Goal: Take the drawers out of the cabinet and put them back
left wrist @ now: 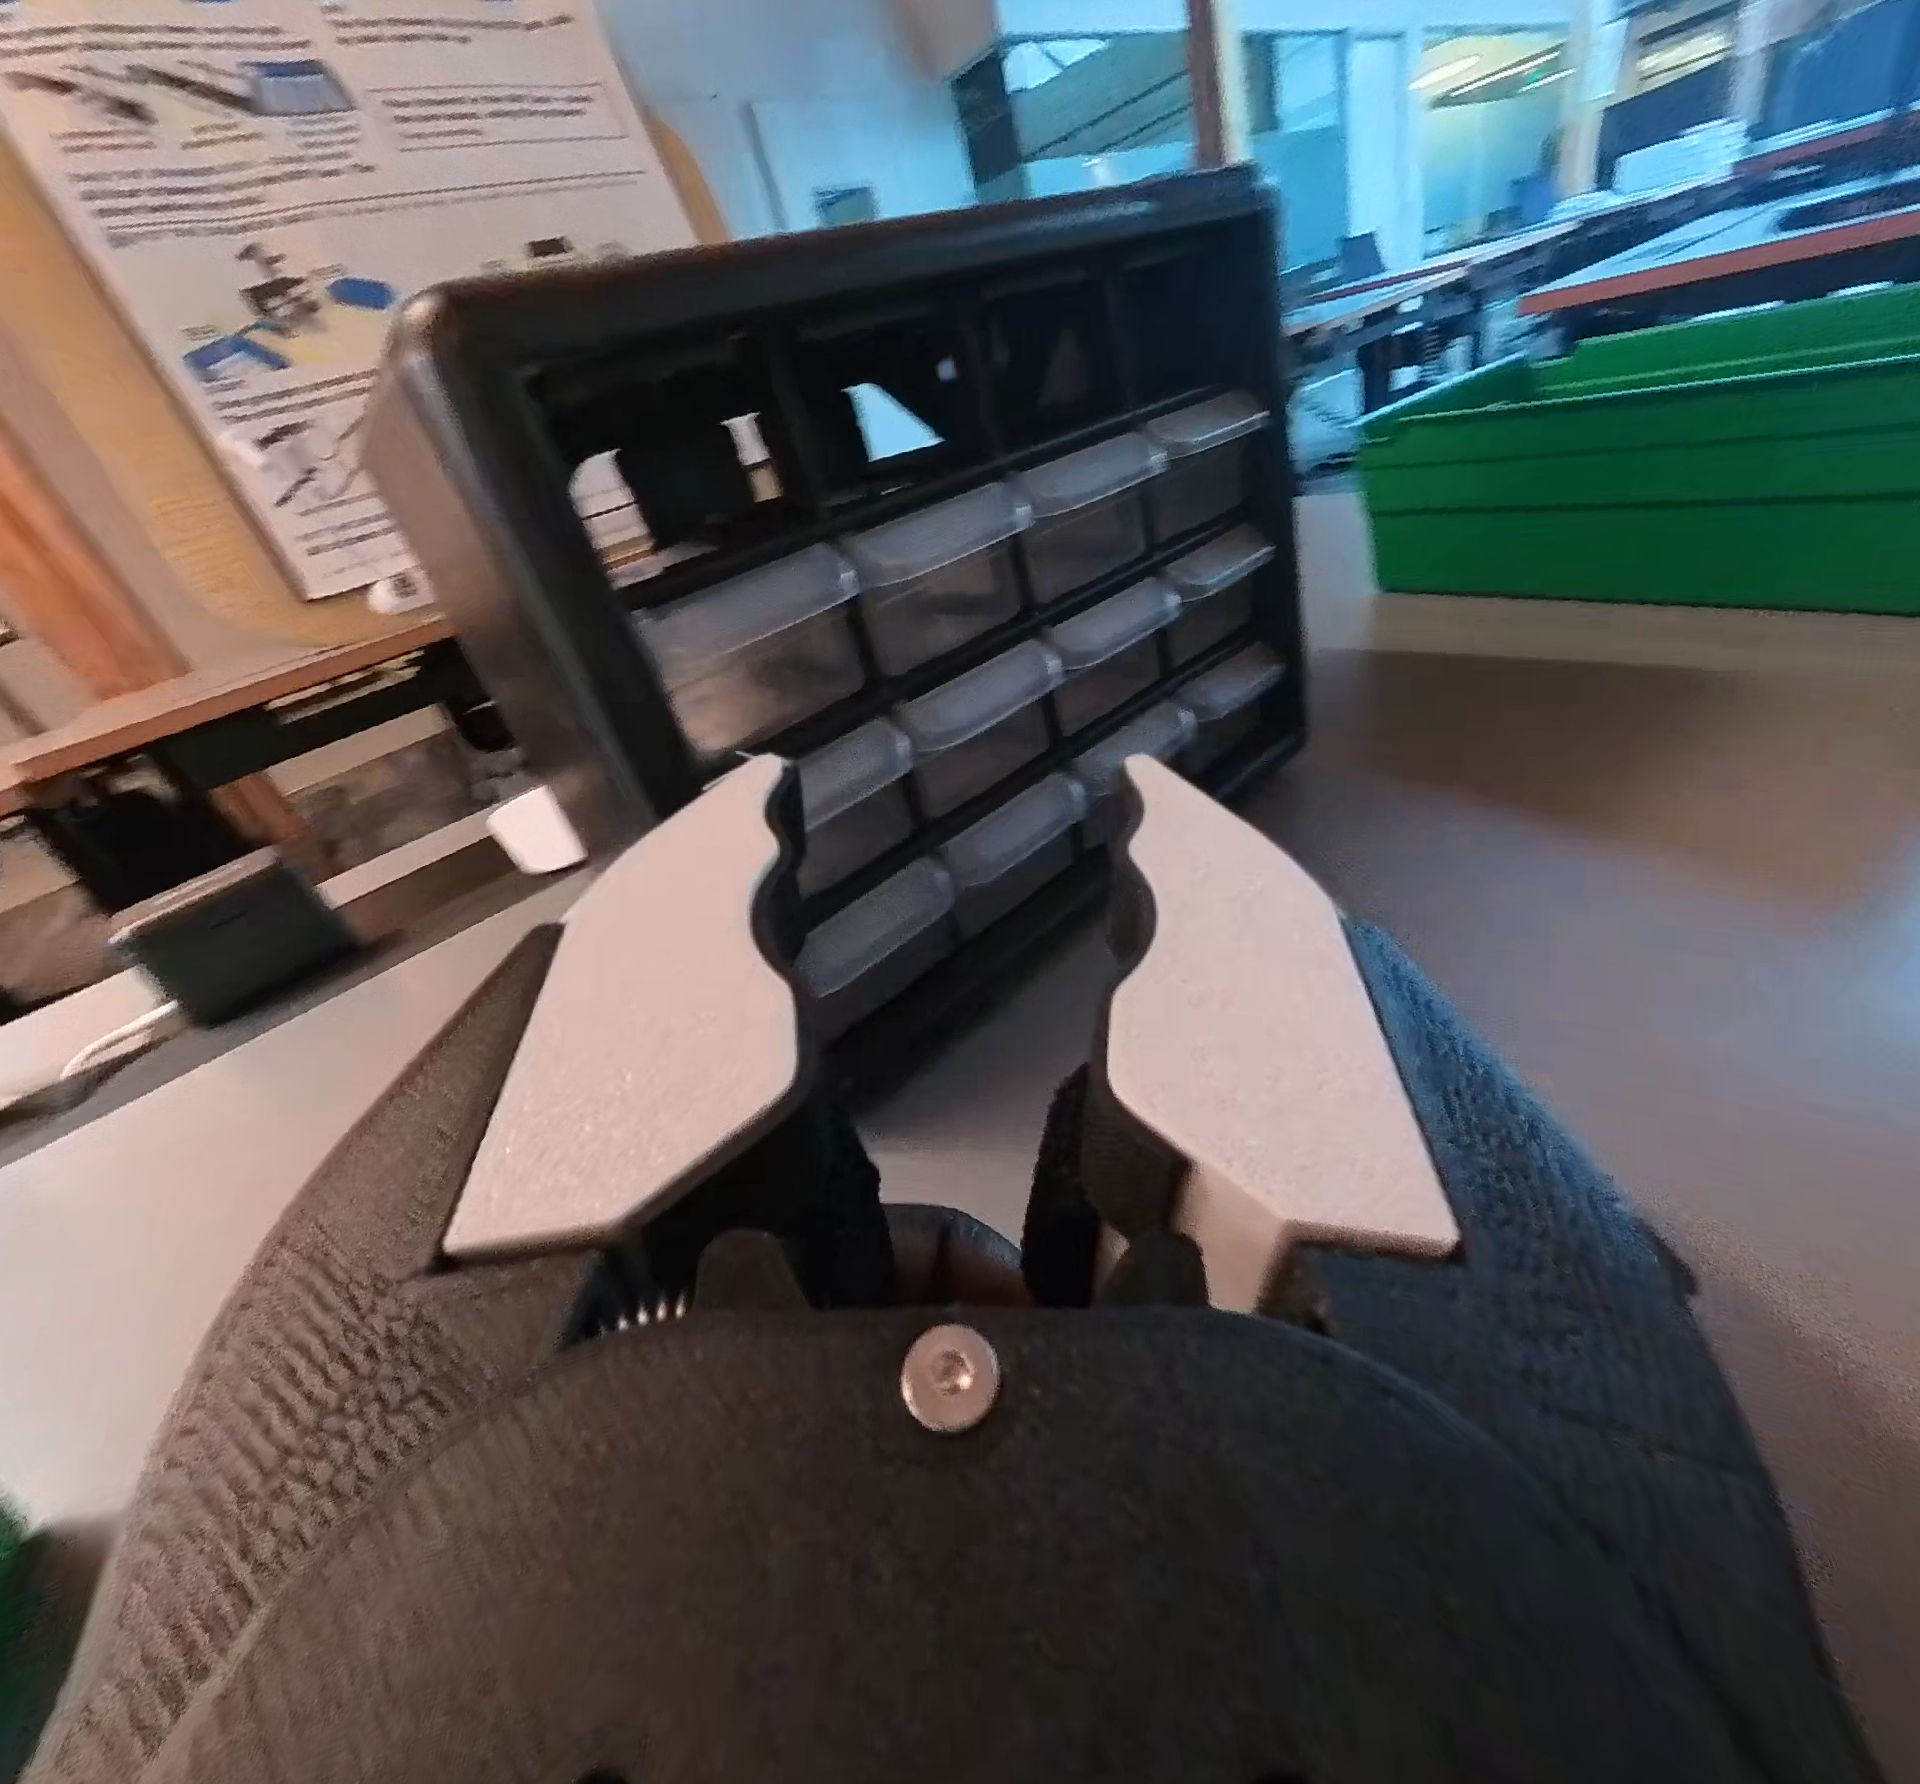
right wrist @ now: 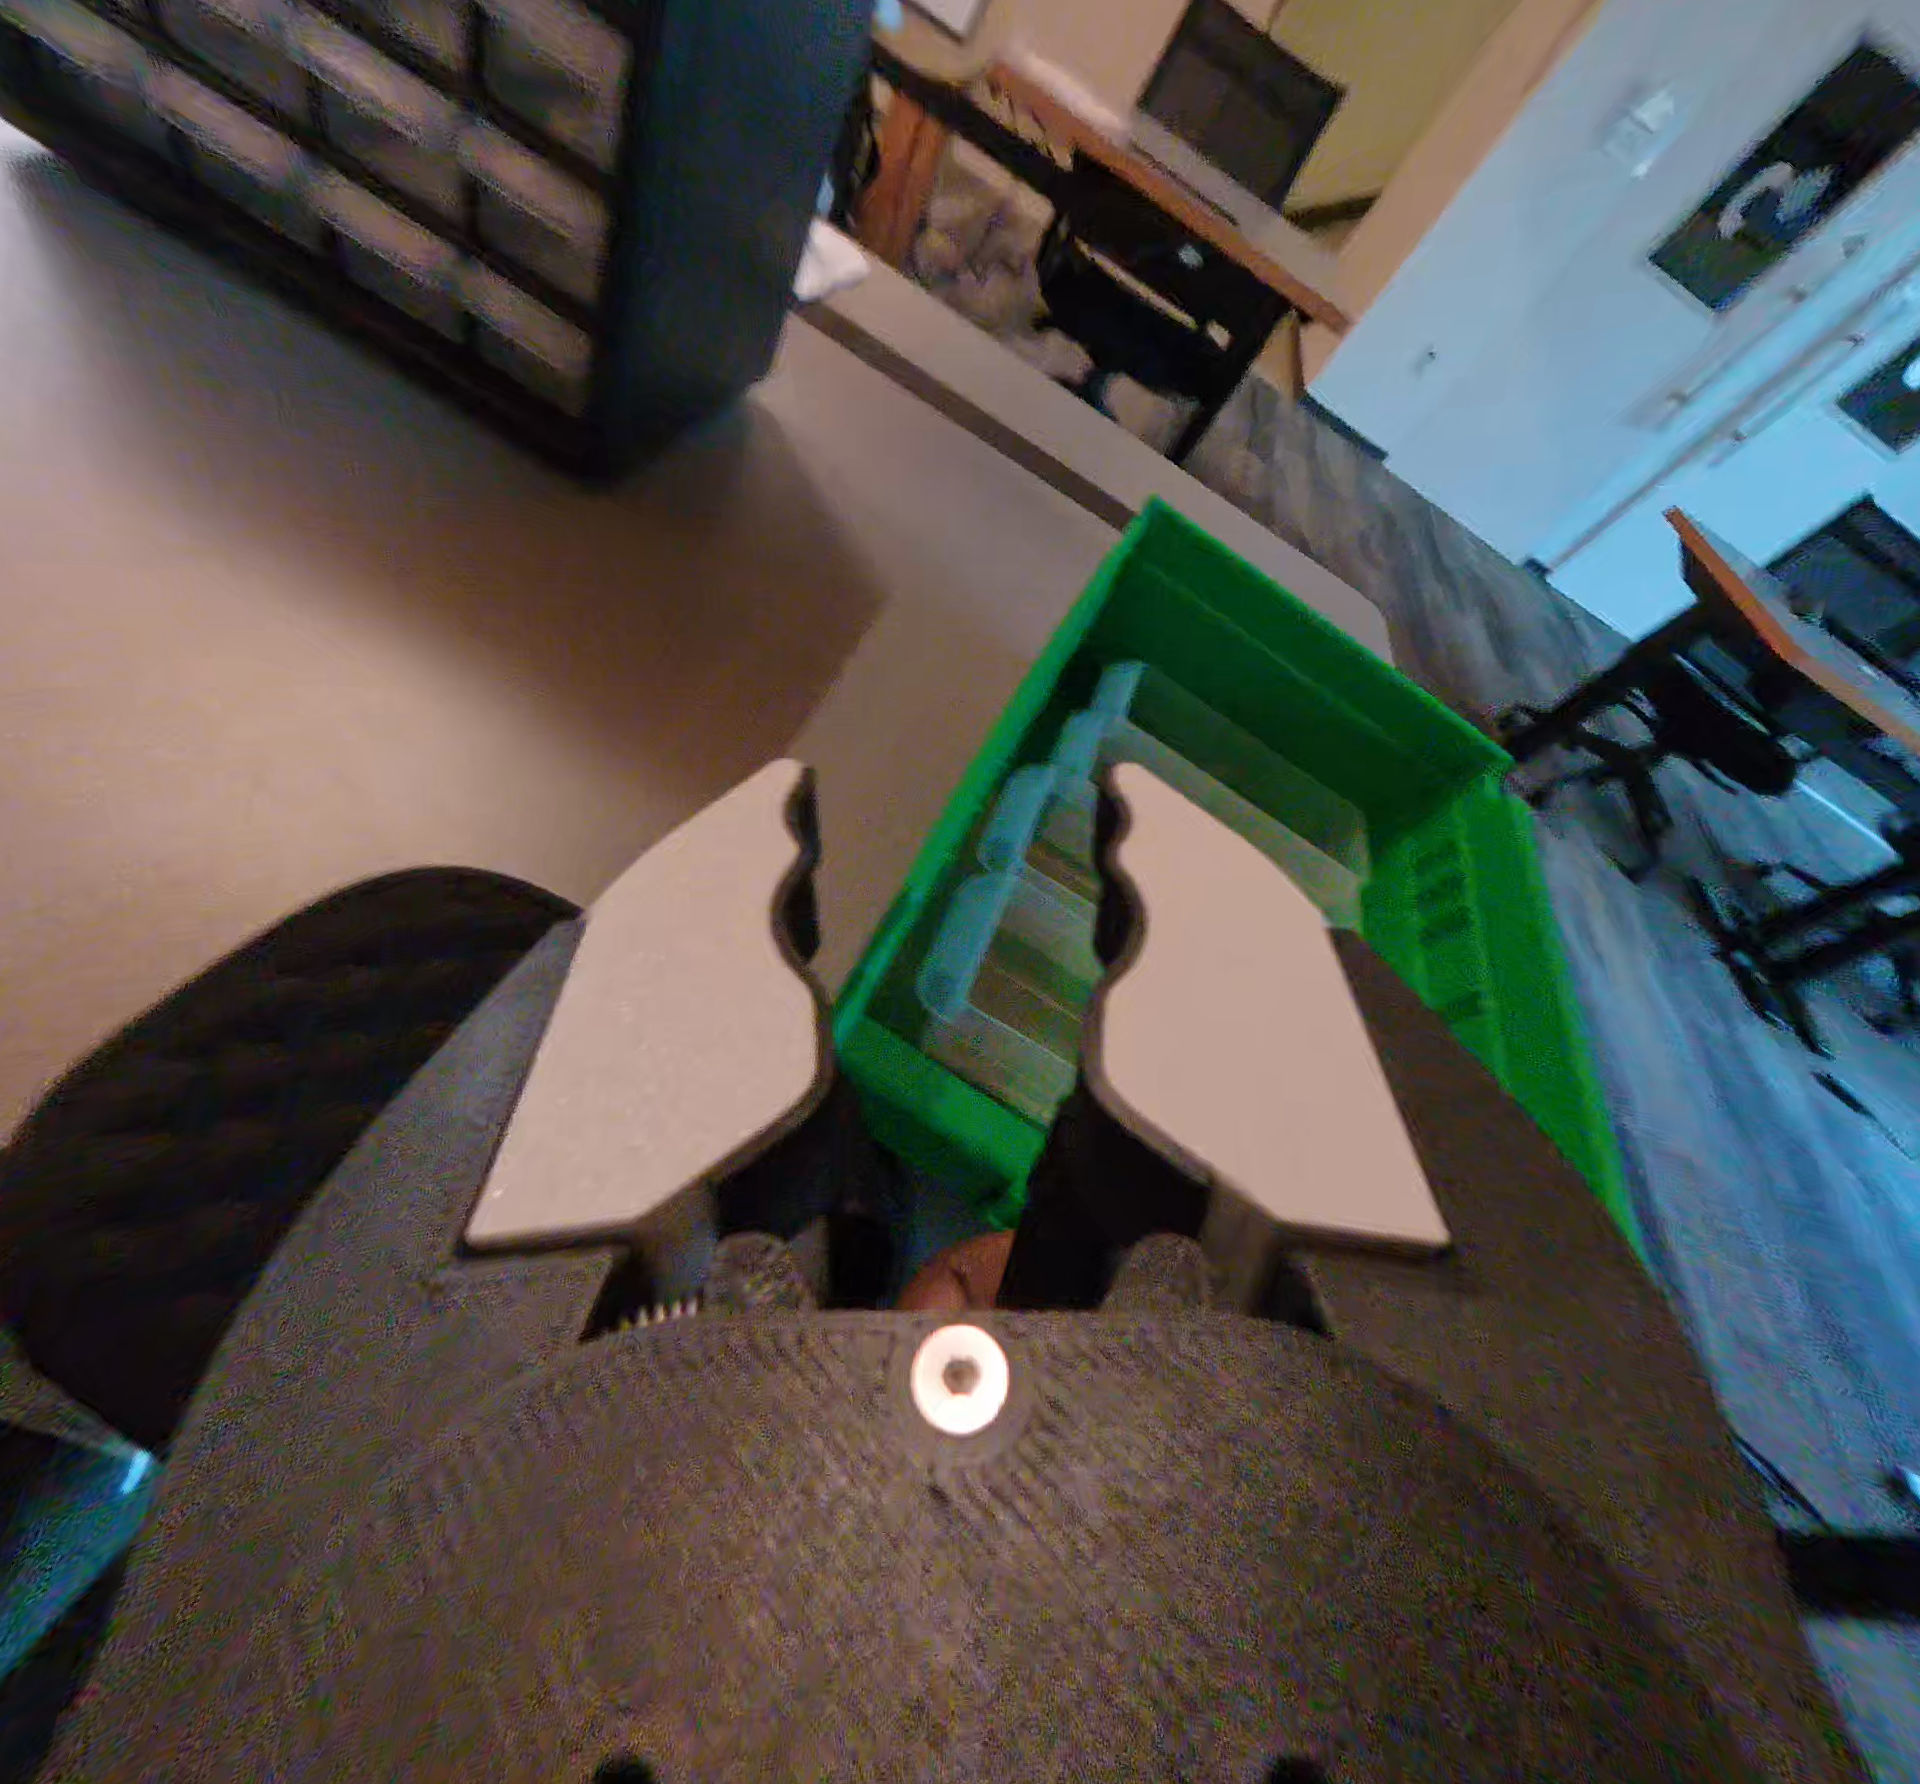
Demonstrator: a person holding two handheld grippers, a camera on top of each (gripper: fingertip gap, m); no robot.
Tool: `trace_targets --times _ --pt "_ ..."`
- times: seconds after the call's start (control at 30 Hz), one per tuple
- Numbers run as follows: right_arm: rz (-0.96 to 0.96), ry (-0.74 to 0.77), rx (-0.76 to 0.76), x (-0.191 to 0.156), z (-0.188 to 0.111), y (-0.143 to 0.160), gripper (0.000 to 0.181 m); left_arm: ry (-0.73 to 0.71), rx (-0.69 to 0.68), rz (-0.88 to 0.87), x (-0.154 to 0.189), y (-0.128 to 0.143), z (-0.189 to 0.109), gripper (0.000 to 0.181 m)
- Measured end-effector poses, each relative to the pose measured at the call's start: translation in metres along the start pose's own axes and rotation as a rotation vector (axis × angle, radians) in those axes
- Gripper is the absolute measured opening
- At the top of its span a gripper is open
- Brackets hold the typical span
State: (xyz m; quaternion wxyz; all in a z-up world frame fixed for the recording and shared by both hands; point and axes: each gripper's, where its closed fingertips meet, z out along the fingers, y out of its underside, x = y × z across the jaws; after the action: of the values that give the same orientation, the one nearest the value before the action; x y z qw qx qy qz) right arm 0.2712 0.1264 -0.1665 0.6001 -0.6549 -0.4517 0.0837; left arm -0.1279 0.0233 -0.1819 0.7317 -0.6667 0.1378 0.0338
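A green bin (right wrist: 1455,903) sits on the grey table (right wrist: 312,695); a poster (left wrist: 312,176) hangs behind.

No writing can be read in either view. The white poster (left wrist: 312,207) on the wall left of the cabinet (left wrist: 862,529) bears printed lines and blue diagrams, all blurred. The dark framed sign (right wrist: 1787,176) on the far wall is just as unclear.

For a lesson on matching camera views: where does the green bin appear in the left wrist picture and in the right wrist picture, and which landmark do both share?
Left wrist view: the green bin sits at the right edge, right of the cabinet.
Right wrist view: it lies centre-right, past the open right gripper, with clear drawers inside.
Shared landmark: the black cabinet, upper left in the right wrist view.
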Motion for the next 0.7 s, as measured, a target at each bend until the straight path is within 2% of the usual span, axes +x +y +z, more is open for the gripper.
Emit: trace_targets --times 0.03,0.1,0.17,0.23,0.3,0.37,0.47,0.53,0.6,0.7 --pt "0.022 -0.005 0.024 -0.003 0.003 -0.003 0.045 -0.052 -0.014 -0.007 -0.01 0.003 0.0 0.056" --pt "0.159 0.01 -0.024 0.001 0.019 0.0 0.044 -0.145 -0.051 -0.058 -0.028 0.012 -0.001 0.056" --pt "0.272 -0.049 -0.029 -0.014 0.031 -0.003 0.043 -0.208 -0.074 -0.11 -0.042 0.019 -0.003 0.056" --pt "0.37 -0.123 0.098 -0.038 0.042 -0.034 0.034 -0.232 -0.084 -0.149 -0.049 0.025 -0.003 0.056" --pt "0.443 -0.19 0.141 -0.068 0.061 -0.061 0.028 -0.243 -0.1 -0.18 -0.053 0.031 -0.001 0.056" --pt "0.373 -0.256 0.068 -0.101 0.089 -0.07 0.031 -0.248 -0.13 -0.201 -0.056 0.039 0.002 0.056" --pt "0.289 -0.267 -0.071 -0.121 0.141 -0.064 0.035 -0.259 -0.123 -0.214 -0.061 0.04 0.004 0.052" --pt "0.325 -0.295 -0.136 -0.125 0.173 -0.061 0.035 -0.255 -0.128 -0.206 -0.063 0.042 0.007 0.045" --pt "0.307 -0.261 -0.204 -0.12 0.203 -0.052 0.034 -0.252 -0.162 -0.19 -0.064 0.046 0.011 0.036" --pt "0.28 -0.278 -0.248 -0.127 0.232 -0.04 0.03 -0.213 -0.218 -0.14 -0.061 0.054 0.021 0.028"
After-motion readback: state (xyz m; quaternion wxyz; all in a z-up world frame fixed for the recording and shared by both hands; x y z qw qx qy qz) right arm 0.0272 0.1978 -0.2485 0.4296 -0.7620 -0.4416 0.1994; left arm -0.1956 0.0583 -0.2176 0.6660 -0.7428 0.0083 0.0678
